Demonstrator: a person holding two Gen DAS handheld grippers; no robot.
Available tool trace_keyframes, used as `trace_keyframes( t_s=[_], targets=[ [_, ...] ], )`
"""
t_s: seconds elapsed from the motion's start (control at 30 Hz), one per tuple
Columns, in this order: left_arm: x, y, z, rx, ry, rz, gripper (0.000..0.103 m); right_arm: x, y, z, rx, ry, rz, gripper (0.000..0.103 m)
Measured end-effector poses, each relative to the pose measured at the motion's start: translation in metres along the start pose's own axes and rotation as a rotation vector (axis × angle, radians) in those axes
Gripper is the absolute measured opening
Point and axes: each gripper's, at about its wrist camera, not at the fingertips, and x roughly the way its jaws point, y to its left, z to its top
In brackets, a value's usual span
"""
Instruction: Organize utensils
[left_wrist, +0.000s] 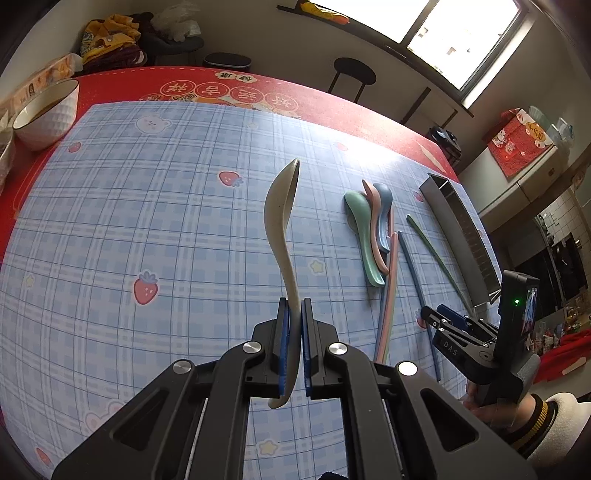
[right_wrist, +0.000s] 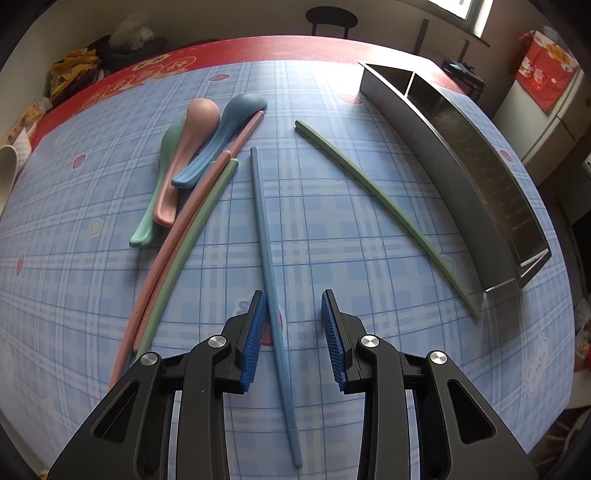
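Your left gripper (left_wrist: 295, 314) is pinching a cream spoon (left_wrist: 282, 225) by the handle, jaws pressed together on it; the bowl of the spoon points toward twelve o'clock, lifted over the checked blue mat (left_wrist: 147, 221). The handle's tail pokes out below the pads, and part of the handle between them is hidden.

Your right gripper (right_wrist: 293, 321) has its jaws partly spread, straddling a blue chopstick (right_wrist: 264, 229). The left pad sits just beside the stick, the right pad stands clear of it; whether the left one touches it is hard to tell. The stick runs from twelve to six, its near tip reaching past the gripper arms.

At eleven o'clock from that gripper lie three spoons in a pile: green spoon (right_wrist: 162, 173), pink spoon (right_wrist: 188, 147), blue spoon (right_wrist: 221, 136). Beside them a pink chopstick (right_wrist: 192, 206) and a green chopstick (right_wrist: 184, 243) lie side by side, their near ends cut off behind the left gripper arm. A second green chopstick (right_wrist: 373, 188) runs toward four o'clock, its tip near the metal tray (right_wrist: 443, 155) at two o'clock. The tray's inside is mostly hidden by its wall.

Bare mat lies between the blue chopstick and the tray. A red cloth (left_wrist: 110, 85) borders the mat at the far edge, with a bowl (left_wrist: 48, 110) at ten o'clock.
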Motion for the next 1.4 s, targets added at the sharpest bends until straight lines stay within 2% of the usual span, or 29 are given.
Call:
trace_keyframes(
  t_s=[0.13,0.23,0.27,0.33,0.37,0.5,0.63,0.83,1.0,1.13,1.4],
  targets=[
    [-0.002,0.01,0.0,-0.041,-0.002,0.004,0.006,0.001,-0.005,0.002,0.025,0.022,0.033,0.032],
    [-0.004,0.011,0.0,-0.051,-0.008,0.004,0.006,0.002,-0.004,0.004,0.01,0.039,0.025,0.03],
    [-0.004,0.01,0.001,-0.049,-0.009,0.007,0.006,0.002,-0.003,0.007,0.006,0.052,0.023,0.026],
    [-0.006,0.008,0.002,-0.04,-0.015,0.007,0.006,0.003,0.0,0.011,0.001,0.082,0.062,0.006],
    [-0.007,0.006,0.003,-0.036,-0.02,0.005,0.006,0.003,0.0,0.011,-0.005,0.087,0.052,0.006],
    [-0.009,-0.001,0.009,-0.013,-0.038,0.002,0.006,0.001,-0.016,0.01,0.065,0.087,0.089,0.005],
    [-0.001,-0.009,0.01,0.01,-0.012,-0.007,0.006,-0.018,-0.035,0.007,0.149,0.018,0.123,0.006],
    [0.005,-0.02,0.009,0.057,-0.009,-0.003,0.007,-0.033,-0.045,0.003,0.188,-0.031,0.107,0.006],
    [0.021,-0.027,0.003,0.055,0.03,-0.026,0.007,-0.024,-0.036,-0.015,0.131,0.049,0.096,0.006],
    [0.031,-0.044,-0.001,0.094,0.056,-0.04,0.007,-0.011,-0.048,-0.031,0.184,0.121,0.143,0.006],
    [0.024,-0.058,0.009,0.082,0.005,-0.011,0.007,0.001,-0.048,-0.013,0.133,0.147,0.205,0.007]
  ],
)
